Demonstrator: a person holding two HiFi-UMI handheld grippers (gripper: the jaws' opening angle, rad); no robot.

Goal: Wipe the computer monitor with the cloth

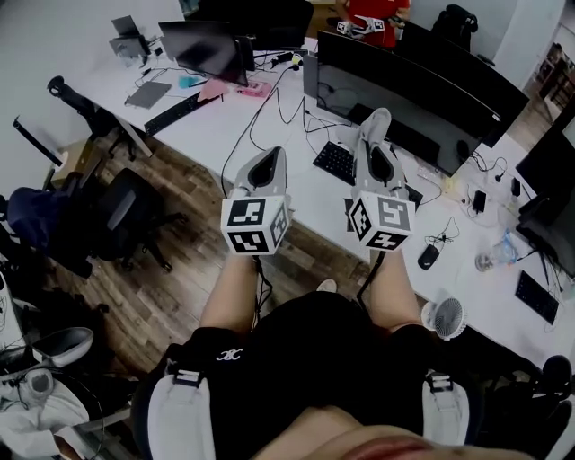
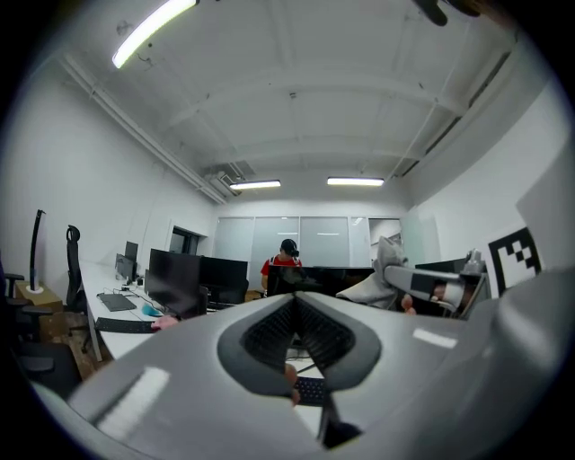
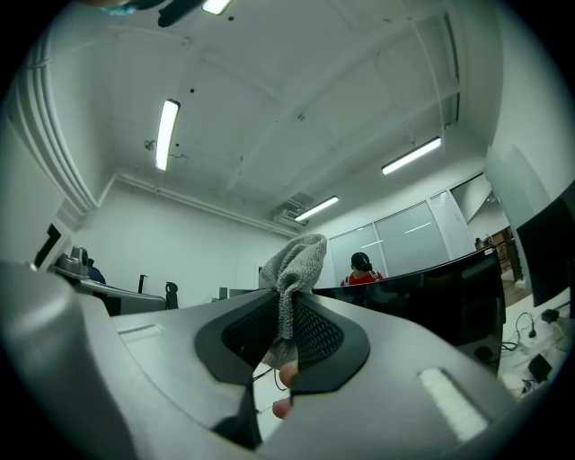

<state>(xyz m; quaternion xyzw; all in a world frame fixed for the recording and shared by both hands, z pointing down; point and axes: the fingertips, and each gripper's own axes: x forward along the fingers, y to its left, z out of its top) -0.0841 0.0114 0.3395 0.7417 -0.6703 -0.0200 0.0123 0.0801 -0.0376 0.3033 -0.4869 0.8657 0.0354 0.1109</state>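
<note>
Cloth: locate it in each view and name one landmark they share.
Head view: cloth at the right hand-held gripper's tip, before the curved monitor.
Left gripper view: cloth right of centre, mid-height.
Right gripper view: cloth at centre, pinched between the jaws.
Shared landmark: the person in red beyond the curved monitor.

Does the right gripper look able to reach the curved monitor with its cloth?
Probably yes: the right gripper, shut on the cloth, points at the monitor with nothing between them.

likely an office: desks (image 1: 296, 193), monitors (image 1: 409, 94), swivel chairs (image 1: 126, 216)
</note>
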